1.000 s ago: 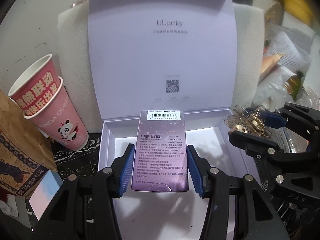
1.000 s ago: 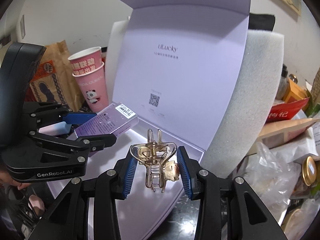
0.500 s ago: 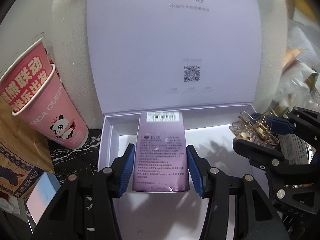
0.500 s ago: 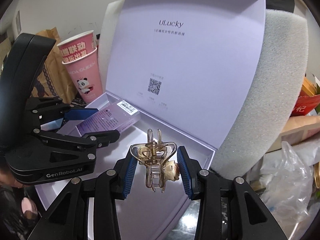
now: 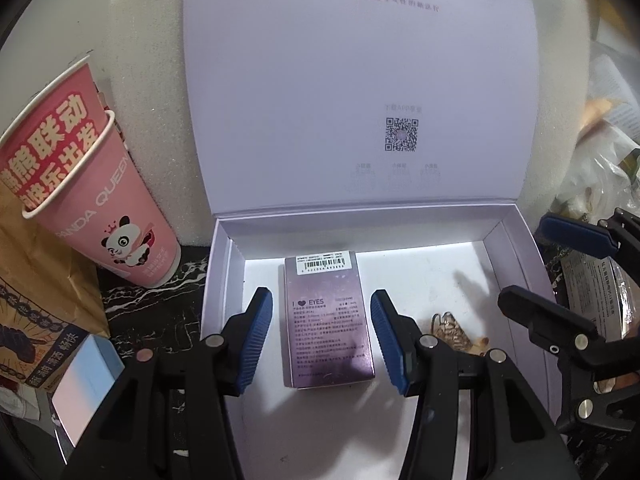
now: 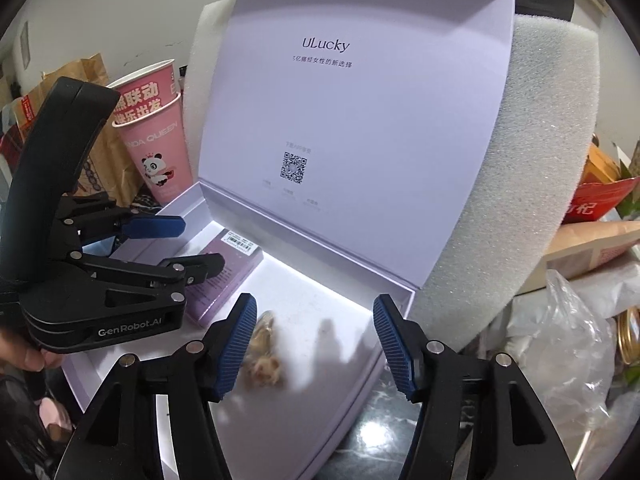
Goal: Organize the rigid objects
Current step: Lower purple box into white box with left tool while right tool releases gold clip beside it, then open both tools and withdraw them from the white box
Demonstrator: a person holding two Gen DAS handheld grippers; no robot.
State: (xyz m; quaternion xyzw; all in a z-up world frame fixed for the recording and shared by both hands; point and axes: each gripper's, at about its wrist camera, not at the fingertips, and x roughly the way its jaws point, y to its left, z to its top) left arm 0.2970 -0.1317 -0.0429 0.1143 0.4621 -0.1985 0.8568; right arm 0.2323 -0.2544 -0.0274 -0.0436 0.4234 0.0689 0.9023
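Left wrist view: left claw (image 5: 322,336) spread wide, purple carton (image 5: 327,320) lying flat in gift box (image 5: 516,256) near its left wall. Right claw (image 6: 314,340) also released; hair clip (image 6: 264,354) on box floor. Carton prob. light, stiff; grip long sides.

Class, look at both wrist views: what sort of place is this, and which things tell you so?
Probably a cluttered home tabletop or counter, not a workshop. Stacked pink paper cups and a brown paper bag stand beside the open gift box, and plastic bags pile up at the right.
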